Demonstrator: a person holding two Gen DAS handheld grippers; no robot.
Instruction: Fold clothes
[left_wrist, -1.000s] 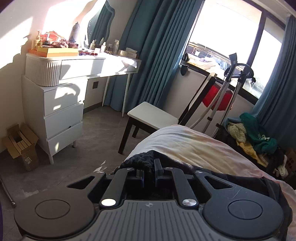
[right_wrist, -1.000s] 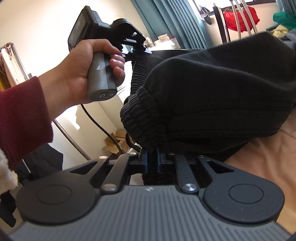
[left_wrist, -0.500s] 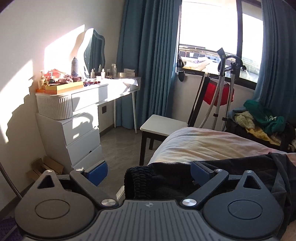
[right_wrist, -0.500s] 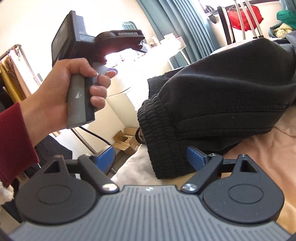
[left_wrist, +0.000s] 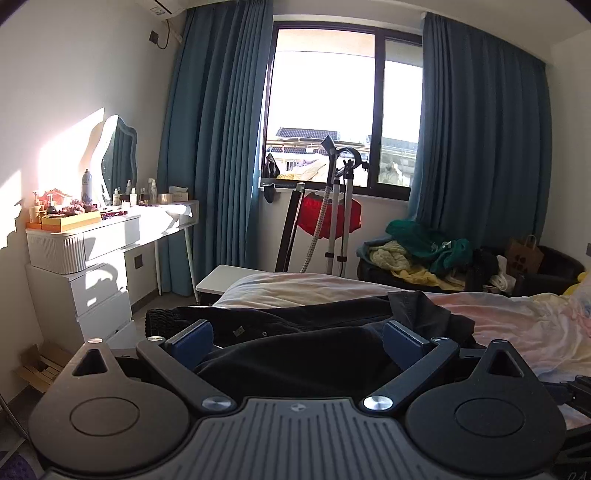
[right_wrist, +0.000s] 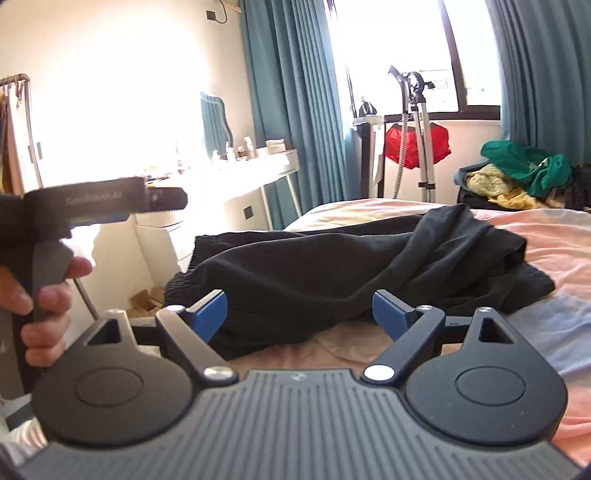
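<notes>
A black garment (left_wrist: 332, 314) with a ribbed cuff lies loosely doubled over on the pink-and-cream bed (left_wrist: 517, 317). In the left wrist view my left gripper (left_wrist: 295, 334) is open just above its near edge, and the blue pads are clear of the cloth. The right wrist view shows the same garment (right_wrist: 332, 258) spread across the bed (right_wrist: 554, 251). My right gripper (right_wrist: 299, 312) is open in front of its near fold, with nothing pinched. At the left edge of that view a hand (right_wrist: 44, 306) holds the left gripper's handle.
A white dressing table (left_wrist: 110, 236) with a mirror and bottles stands at the left. Beyond the bed's end are a white stool (left_wrist: 229, 277), a garment steamer (left_wrist: 340, 206) and a heap of clothes (left_wrist: 424, 247). A cardboard box (left_wrist: 37, 365) sits on the floor.
Both grippers were shut on the black garment's edge and have opened and let it go. Both have drawn back and risen, and the garment now rests on the bed.
</notes>
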